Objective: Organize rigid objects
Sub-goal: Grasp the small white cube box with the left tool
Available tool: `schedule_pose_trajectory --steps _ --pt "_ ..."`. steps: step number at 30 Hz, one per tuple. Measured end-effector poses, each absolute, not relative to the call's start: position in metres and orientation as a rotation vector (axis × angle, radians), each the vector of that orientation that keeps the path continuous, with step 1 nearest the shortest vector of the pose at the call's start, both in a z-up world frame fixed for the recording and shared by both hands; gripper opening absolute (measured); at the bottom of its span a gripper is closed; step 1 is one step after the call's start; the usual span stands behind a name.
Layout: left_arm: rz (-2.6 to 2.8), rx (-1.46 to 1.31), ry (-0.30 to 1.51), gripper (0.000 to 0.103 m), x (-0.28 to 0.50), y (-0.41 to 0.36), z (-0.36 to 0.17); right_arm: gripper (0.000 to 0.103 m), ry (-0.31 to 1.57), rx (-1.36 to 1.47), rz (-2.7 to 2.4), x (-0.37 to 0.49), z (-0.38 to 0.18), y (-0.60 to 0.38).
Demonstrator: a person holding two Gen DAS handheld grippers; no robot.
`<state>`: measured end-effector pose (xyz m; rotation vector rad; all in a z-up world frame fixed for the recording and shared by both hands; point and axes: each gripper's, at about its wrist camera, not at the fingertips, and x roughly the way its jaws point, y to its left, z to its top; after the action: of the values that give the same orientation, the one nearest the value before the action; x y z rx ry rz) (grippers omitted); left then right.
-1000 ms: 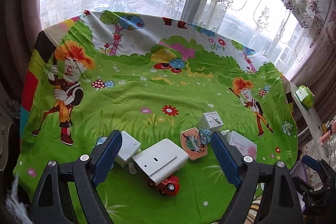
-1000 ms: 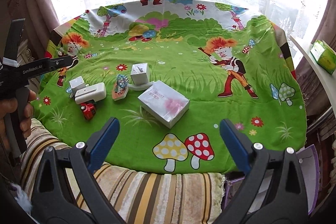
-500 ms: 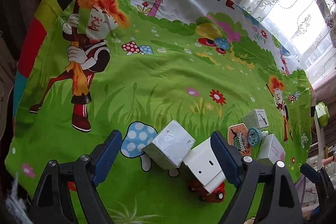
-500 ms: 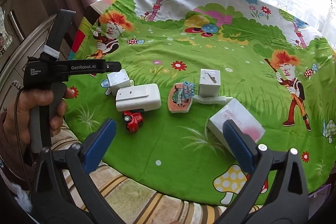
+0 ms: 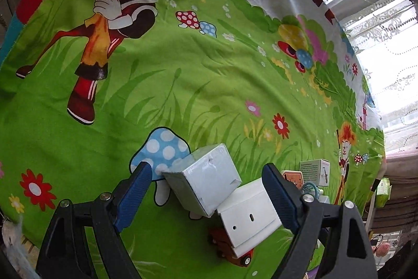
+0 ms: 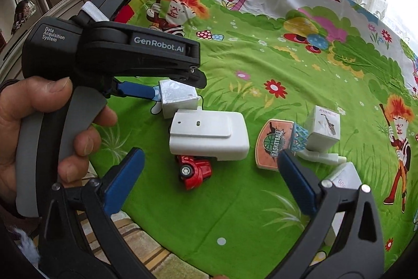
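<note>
While both pairs of jaws are held spread and nothing is clenched, the left gripper [image 5: 206,198] is seen lowered around a small white box [image 5: 206,178], which sits between its blue pads; the near pad comes up to the box's corner, though contact cannot be confirmed. The right gripper [image 6: 209,177] is seen released, wide apart, above open cloth, with nothing between its pads.

Items nearest the jaws are listed outward:
- White flat case [image 6: 209,134], lying directly beside the small white box, touching or nearly so.
- Red toy car [image 6: 194,170], tucked against the near edge of the case, partly under it.
- Orange basketball backboard toy [image 6: 274,144] with blue net, to the right of the case, apart from it.
- Small cube box printed with a saxophone [image 6: 325,127], upright, just beside the net.
- White elongated piece [image 6: 321,156], lying at the foot of that cube.
- Larger white box [image 6: 346,174], partly hidden behind the right jaw.

A hand [image 6: 39,137] is seen gripping the left gripper's grey handle.

The bench is covered by a green cartoon cloth [image 5: 209,75] printed with mushrooms, flowers and red-haired figures. A striped fabric [image 6: 146,247] is visible at the near edge. Lace curtains [image 5: 378,4] and a bright window are noted beyond the far edge.
</note>
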<state>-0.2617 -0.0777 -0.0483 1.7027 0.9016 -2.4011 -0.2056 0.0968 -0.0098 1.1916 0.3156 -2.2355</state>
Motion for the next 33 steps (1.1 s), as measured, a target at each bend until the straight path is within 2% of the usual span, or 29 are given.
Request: schedule_pose_trajectory --steps 2,5,6,10,33 --pt "-2.401 1.708 0.855 0.084 -0.265 -0.075 -0.051 0.102 0.320 1.199 -2.229 -0.210 -0.014 0.095" --pt "-2.403 1.732 0.825 0.067 -0.266 -0.073 -0.057 0.103 0.308 1.211 -2.209 -0.216 -0.019 0.091" --pt "-2.413 1.737 0.806 0.066 -0.267 -0.072 -0.058 0.103 0.309 1.213 -2.203 -0.217 -0.021 0.090" --pt "-2.470 1.713 0.795 0.064 -0.262 -0.075 -0.057 0.103 0.314 1.236 -2.200 -0.226 -0.029 0.088" --pt "-2.605 1.428 0.840 0.062 -0.206 -0.088 -0.040 0.102 0.007 1.354 -2.104 -0.263 -0.057 0.096"
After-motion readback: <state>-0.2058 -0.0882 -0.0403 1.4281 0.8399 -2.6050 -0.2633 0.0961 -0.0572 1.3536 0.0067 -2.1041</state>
